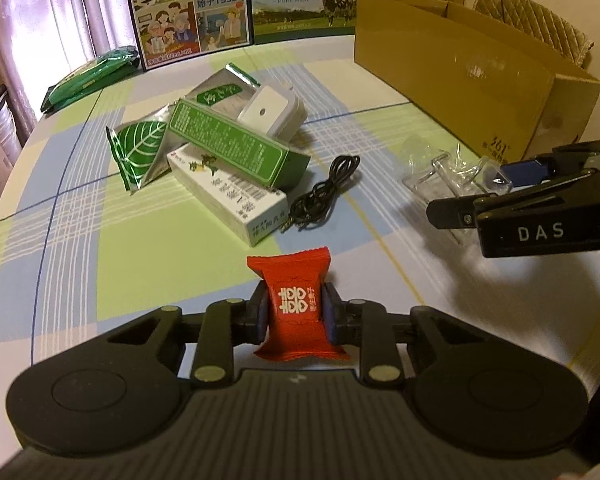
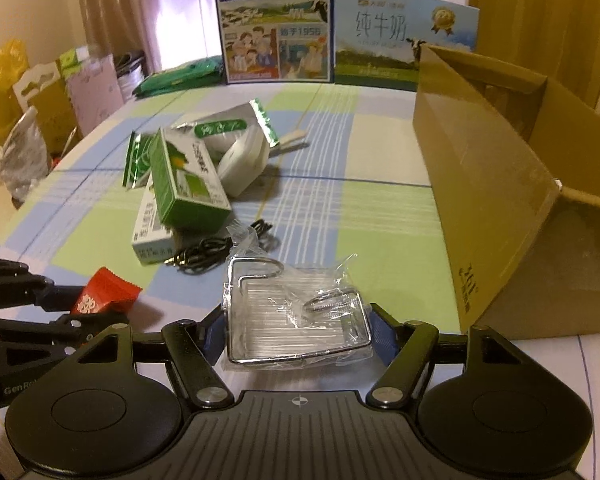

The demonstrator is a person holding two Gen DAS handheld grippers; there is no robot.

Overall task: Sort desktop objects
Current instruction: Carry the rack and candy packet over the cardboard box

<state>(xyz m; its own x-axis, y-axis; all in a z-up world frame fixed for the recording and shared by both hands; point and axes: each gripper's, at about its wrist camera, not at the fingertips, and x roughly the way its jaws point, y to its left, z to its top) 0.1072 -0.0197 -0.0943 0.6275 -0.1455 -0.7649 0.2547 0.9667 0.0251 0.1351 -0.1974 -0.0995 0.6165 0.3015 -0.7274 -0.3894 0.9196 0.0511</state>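
While the left gripper (image 1: 296, 312) clamps a red candy packet (image 1: 298, 306) above the checked tablecloth (image 1: 80, 240), the right gripper (image 2: 298, 330) grips a clear-bagged wire rack (image 2: 296, 320) — its small parts blur behind plastic — near the cardboard box (image 2: 500, 184), cut off at right.

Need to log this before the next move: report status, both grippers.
Left gripper shut on red candy packet. Right gripper around bagged wire rack, grip unconfirmed. Cardboard box open at right. Nothing in the way.
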